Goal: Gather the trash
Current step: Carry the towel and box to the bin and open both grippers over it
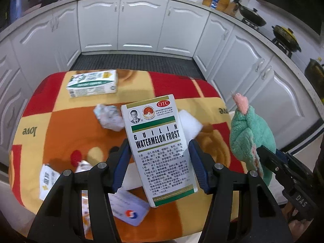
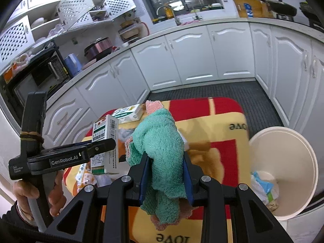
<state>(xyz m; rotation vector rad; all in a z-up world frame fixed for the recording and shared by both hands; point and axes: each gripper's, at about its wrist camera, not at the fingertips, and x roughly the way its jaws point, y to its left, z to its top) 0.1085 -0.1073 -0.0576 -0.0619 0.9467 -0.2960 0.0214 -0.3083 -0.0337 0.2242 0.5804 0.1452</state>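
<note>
Left gripper (image 1: 160, 158) jaws clamp medicine box (image 1: 157, 145) — long axis upright, above desk (image 1: 60, 125). Right gripper (image 2: 167, 172) jaws clenched on green cloth (image 2: 160, 141) — white bin (image 2: 283, 162) beside desk edge.

teal-green cloth (image 2: 162, 141), white-and-green box (image 1: 158, 141)

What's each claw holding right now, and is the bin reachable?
Left gripper shut on Watermelon Frost medicine box, lifted. Right gripper shut on green towel. White bin open beside table, nothing blocking. Crumpled paper remains on table.
</note>
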